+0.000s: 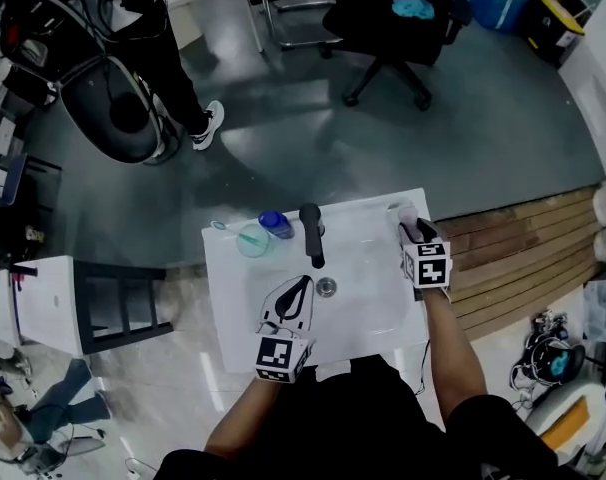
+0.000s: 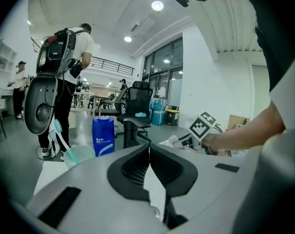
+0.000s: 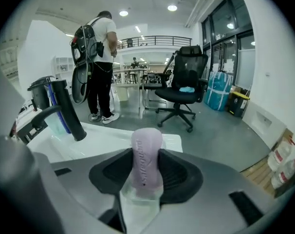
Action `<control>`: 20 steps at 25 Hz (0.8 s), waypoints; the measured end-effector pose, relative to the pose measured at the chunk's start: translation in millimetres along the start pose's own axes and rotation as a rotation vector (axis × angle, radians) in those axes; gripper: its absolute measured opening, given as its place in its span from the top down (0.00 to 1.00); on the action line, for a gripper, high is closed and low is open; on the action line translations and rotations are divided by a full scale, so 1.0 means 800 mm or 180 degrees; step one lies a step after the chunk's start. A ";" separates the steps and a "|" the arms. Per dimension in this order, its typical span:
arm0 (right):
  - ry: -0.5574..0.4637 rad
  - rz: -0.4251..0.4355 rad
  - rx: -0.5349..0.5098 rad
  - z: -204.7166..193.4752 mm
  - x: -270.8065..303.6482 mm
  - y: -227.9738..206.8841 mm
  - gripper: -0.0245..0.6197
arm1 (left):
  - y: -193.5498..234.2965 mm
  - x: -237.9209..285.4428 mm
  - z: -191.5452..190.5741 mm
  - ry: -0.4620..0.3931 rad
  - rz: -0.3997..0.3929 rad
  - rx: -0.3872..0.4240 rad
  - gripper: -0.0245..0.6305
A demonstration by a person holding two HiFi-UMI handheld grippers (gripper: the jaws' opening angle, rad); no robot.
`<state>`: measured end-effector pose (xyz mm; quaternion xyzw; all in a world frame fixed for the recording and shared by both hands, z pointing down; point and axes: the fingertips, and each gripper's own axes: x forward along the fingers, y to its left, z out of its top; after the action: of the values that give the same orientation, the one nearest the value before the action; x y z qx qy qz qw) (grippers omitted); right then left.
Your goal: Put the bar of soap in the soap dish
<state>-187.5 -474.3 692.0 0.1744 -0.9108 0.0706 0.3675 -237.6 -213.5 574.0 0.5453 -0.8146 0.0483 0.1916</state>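
My right gripper (image 3: 146,177) is shut on a pale lilac bar of soap (image 3: 146,155), which stands on end between the black pads. In the head view this gripper (image 1: 413,226) holds the soap (image 1: 407,214) over the back right corner of the white sink (image 1: 233,308). A clear, dish-like shape (image 3: 138,204) shows just below the soap; I cannot tell if they touch. My left gripper (image 1: 301,286) hangs over the basin near the drain (image 1: 326,287). In its own view its jaws (image 2: 149,152) are shut with nothing between them.
A black faucet (image 1: 311,234) stands at the back of the sink, with a blue bottle (image 1: 275,224) and a cup holding a toothbrush (image 1: 251,240) to its left. A person with a backpack (image 1: 143,28) and a black office chair (image 1: 393,18) are beyond the sink.
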 end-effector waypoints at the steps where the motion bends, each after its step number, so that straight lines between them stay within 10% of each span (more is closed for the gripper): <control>1: 0.0056 0.0008 0.0002 -0.004 0.007 0.000 0.68 | 0.002 -0.001 -0.002 0.0007 0.0016 -0.0010 0.93; 20: 0.0746 0.0148 0.0139 -0.009 0.048 -0.007 0.68 | 0.006 0.003 -0.004 -0.0007 0.0054 -0.0060 0.93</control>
<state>-206.3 -487.7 723.7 0.1517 -0.8636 0.1189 0.4659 -241.8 -212.6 578.3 0.5366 -0.8199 0.0415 0.1954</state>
